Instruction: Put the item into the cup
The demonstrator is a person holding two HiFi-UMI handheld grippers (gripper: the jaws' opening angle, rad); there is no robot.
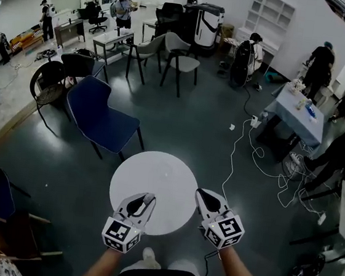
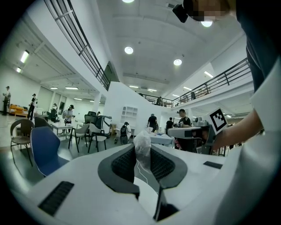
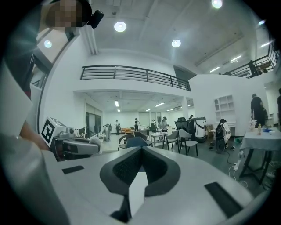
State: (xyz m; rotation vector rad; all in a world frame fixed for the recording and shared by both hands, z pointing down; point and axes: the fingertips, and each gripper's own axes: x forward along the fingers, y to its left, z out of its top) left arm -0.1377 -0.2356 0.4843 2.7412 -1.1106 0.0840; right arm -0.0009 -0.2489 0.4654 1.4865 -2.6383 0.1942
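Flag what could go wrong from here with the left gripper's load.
1. No cup shows in any view; the round white table is bare, so there is no drop target yet.
2. The left gripper pinches a crumpled plastic piece that pokes past the tips; it may slip or cling.
3. Loose cables on the floor could trip the person.

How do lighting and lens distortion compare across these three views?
Head view: dim, bluish, strongly bent at the edges; the round table is the brightest patch. Left gripper view: ceiling lamps glare, corners black, plastic wad pale against the bright background. Right gripper view: same black corners and lamp glare.
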